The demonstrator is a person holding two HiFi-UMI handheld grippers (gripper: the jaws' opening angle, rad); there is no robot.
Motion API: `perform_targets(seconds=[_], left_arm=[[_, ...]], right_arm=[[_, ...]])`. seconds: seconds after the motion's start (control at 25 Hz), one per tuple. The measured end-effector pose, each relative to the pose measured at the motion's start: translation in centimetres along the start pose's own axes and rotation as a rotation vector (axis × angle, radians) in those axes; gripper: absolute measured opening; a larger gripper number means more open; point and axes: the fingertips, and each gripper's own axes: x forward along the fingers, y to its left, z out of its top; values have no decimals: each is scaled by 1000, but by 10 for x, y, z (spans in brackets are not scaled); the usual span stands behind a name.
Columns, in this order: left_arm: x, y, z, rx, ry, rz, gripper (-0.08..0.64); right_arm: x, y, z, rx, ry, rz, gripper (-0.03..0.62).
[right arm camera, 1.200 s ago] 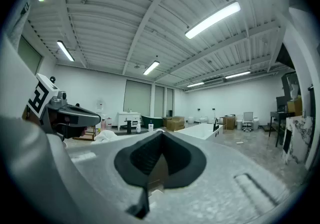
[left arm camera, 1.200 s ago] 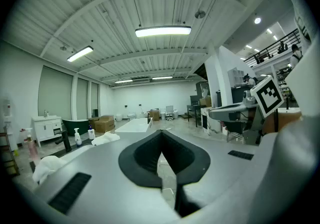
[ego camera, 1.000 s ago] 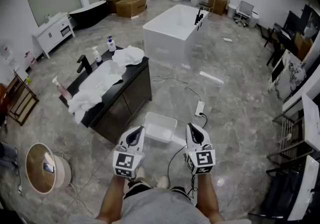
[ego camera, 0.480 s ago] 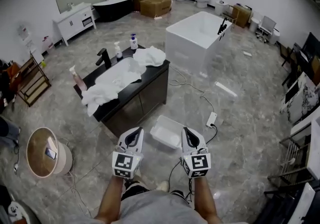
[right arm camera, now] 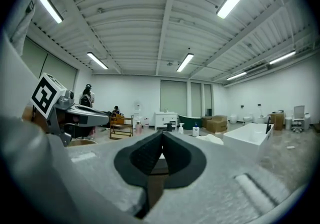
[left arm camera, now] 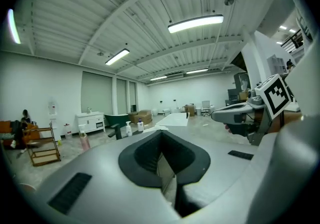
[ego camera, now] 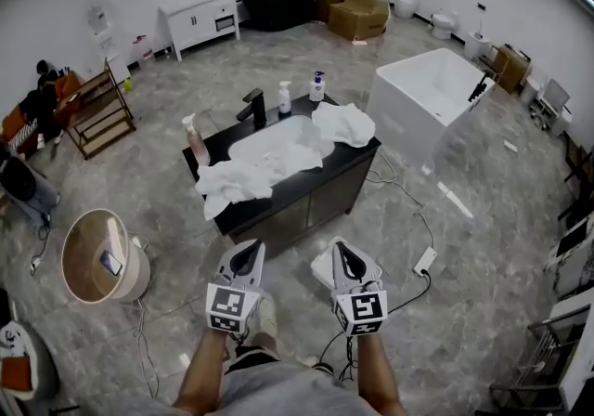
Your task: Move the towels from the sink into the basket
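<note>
On the showroom floor, the head view finds a black vanity counter (ego camera: 311, 175) ahead of the person, with a white sink (ego camera: 299, 126) set in its middle. White towels (ego camera: 277, 156) fill the sink; one spills over the counter's near left corner and another lies bunched at the right end. Along the far edge stand a black faucet (ego camera: 252, 108), a white pump bottle (ego camera: 284, 98) and a blue-capped bottle (ego camera: 317, 86), with a pink bottle (ego camera: 195, 139) at the left end. A white basket (ego camera: 321, 267) sits on the floor just before the counter's near edge, partly hidden behind the right tool (ego camera: 342, 248). The left tool (ego camera: 249, 246) is held beside it, and both point toward the counter, well apart from it.

The left gripper view shows the left tool (left arm camera: 161, 160) with its jaws together and nothing between them. Past them stand the faucet and bottles, and the right tool (left arm camera: 239, 113) shows at the right.

The right gripper view shows the right tool (right arm camera: 161, 155) likewise pressed together and empty. The left tool (right arm camera: 80, 114) shows at the left, and a towel lies at the counter's end beside a white bathtub (right arm camera: 247, 137).
</note>
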Motion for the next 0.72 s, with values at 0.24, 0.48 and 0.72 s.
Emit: perform_targets(seconds=[0.24,0.48,0.72], left_arm=[[30,91,-14,-30,27,88,9],[58,171,-39,-60,71,132,9],[90,236,-72,-95,122,142,9]], right_arm=[[107,28,3,-10,14,103,0],[205,60,-5,-22,55,184,0],[288,85,-30,-26,107,242,0]])
